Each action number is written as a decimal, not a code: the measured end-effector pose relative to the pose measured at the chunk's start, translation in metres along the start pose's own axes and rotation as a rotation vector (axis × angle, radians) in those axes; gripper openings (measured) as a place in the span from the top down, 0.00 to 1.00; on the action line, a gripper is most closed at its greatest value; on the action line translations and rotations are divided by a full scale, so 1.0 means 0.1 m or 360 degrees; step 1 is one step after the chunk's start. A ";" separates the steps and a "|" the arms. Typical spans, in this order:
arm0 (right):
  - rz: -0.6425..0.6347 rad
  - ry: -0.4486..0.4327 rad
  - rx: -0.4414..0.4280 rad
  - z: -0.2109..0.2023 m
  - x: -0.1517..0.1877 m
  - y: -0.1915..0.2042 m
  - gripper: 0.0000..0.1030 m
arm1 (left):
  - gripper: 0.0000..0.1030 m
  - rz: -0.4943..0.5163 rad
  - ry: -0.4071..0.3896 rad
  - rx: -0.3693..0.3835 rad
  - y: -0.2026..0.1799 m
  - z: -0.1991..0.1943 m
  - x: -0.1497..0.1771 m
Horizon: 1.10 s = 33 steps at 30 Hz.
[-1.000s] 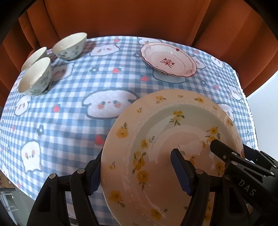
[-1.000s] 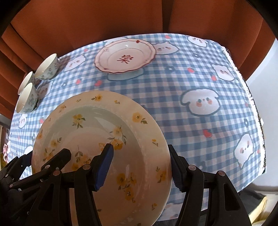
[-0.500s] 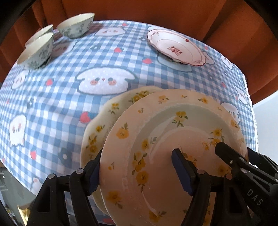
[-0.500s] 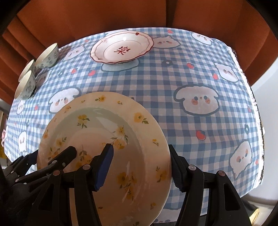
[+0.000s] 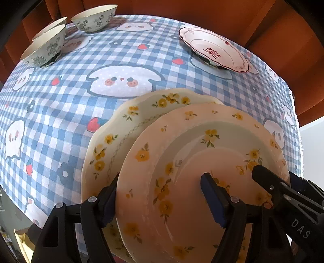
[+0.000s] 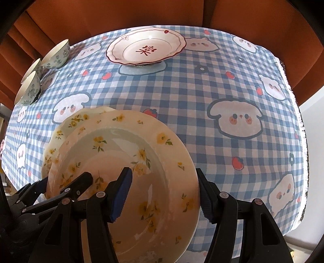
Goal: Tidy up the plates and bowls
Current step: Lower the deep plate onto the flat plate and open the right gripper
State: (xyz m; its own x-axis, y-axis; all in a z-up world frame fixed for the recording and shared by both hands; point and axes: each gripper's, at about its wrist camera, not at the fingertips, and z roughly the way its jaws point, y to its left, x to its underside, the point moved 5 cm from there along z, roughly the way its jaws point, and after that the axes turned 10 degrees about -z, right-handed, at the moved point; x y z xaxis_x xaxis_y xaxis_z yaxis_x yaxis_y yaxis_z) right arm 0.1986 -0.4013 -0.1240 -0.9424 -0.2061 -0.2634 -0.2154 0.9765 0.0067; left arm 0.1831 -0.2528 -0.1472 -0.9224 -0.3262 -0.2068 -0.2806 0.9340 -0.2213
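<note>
Left gripper point(image 5: 160, 194): its jaws straddle the left rim of the yellow-flowered plate point(image 5: 194, 161), one finger outside the edge, the blue-padded finger point(image 5: 212, 200) over the plate's well. Whether the pads press the plate cannot be told.

Right gripper point(image 6: 164, 192): it straddles the opposite rim of the same plate, its blue-padded finger point(image 6: 121, 192) inside the well and the other outside the edge. Contact likewise cannot be told.

The plate lies above a scalloped yellow-flowered plate point(image 5: 113, 141), offset to its right and overlapping it. That lower plate rests on the checked tablecloth point(image 5: 121, 52).

Well apart, at the far side, stand a red-trimmed plate point(image 5: 214, 48) and three bowls point(image 5: 93, 18).
</note>
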 end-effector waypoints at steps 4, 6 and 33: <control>0.0013 0.0007 -0.0020 0.04 0.01 -0.02 0.36 | 0.26 0.0004 -0.0020 -0.0020 -0.03 0.03 0.00; 0.0018 -0.0003 -0.0021 0.04 0.01 -0.03 0.36 | 0.25 0.0003 -0.0025 -0.0026 -0.04 0.03 -0.01; 0.0026 -0.0085 0.0159 -0.05 0.13 0.00 0.63 | 0.14 0.0184 -0.0123 -0.0262 -0.06 0.04 -0.07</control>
State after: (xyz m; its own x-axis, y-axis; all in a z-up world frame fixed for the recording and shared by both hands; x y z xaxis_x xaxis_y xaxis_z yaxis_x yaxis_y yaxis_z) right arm 0.1854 -0.4044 -0.1223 -0.9301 -0.1889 -0.3149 -0.1708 0.9817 -0.0843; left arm 0.1921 -0.2566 -0.1479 -0.9297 -0.2199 -0.2956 -0.2197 0.9750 -0.0344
